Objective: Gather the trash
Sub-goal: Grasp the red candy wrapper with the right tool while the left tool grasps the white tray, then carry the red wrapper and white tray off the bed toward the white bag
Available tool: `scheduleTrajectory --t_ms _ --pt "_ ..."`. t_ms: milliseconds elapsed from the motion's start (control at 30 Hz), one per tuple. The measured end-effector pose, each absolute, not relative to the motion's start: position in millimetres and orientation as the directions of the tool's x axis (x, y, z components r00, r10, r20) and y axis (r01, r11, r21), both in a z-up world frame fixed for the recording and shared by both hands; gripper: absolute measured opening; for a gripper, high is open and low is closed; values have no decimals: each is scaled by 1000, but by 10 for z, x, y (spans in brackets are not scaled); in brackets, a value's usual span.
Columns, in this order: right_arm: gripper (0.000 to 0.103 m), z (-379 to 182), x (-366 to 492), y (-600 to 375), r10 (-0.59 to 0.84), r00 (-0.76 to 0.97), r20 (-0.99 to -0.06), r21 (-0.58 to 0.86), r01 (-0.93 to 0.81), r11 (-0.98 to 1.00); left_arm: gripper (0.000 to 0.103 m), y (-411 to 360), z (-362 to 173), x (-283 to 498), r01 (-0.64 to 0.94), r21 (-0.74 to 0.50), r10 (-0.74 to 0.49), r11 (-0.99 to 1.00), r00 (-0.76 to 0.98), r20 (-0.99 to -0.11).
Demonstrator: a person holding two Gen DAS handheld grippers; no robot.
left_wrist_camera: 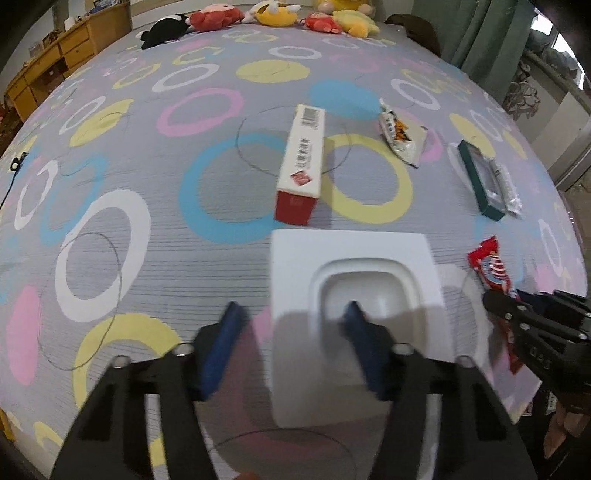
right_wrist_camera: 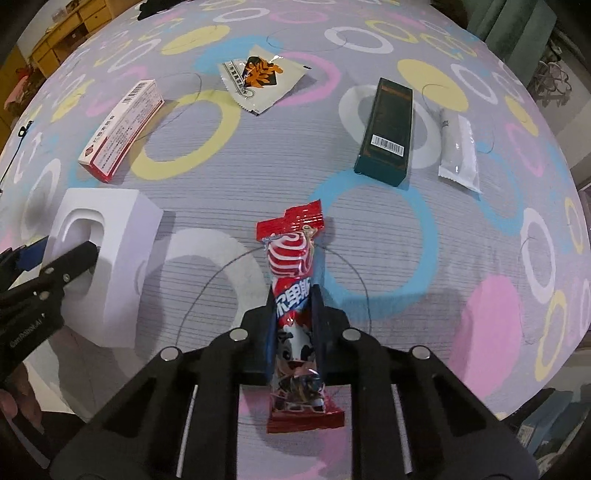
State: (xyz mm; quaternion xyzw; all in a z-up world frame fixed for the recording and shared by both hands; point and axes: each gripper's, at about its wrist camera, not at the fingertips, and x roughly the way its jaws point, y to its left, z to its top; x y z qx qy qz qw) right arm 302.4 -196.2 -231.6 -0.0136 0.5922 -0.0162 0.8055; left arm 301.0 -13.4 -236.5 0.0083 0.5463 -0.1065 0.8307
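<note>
Clearly the right gripper [right_wrist_camera: 293, 299] is closed on the red candy wrapper [right_wrist_camera: 293, 258], pinching it near the middle, above the patterned bedsheet [right_wrist_camera: 369, 229]. I judge this glossy film light, crinkly and slippery, so a hold across the middle suits it. The left gripper [left_wrist_camera: 291, 321] is open, one finger over the hollow of the white box [left_wrist_camera: 351, 258], which looks rigid and smooth. Stiff cartons and thin foil sachets lie further away.

Count on bed: 1 white foam insert [right_wrist_camera: 110, 266]; 2 cartons, red-white [right_wrist_camera: 122, 129] and dark green [right_wrist_camera: 386, 131]; 3 wrappers, red candy [right_wrist_camera: 295, 295], orange-print snack [right_wrist_camera: 262, 79], clear-white sachet [right_wrist_camera: 458, 151]; 6 plush toys [left_wrist_camera: 218, 16].
</note>
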Motion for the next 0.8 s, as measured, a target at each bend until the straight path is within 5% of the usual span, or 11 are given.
scheduleTrajectory --t_ms 100,800 --pt "12 -2279 3026 -1982 -42 307 -951 -41 9 999 25 -106 -2289 3003 181 -144 -205 973 393 -896" --pt "12 -2123 2854 -2134 -23 343 -939 -15 28 1000 22 -129 -2030 2859 214 -185 -265 959 446 -855"
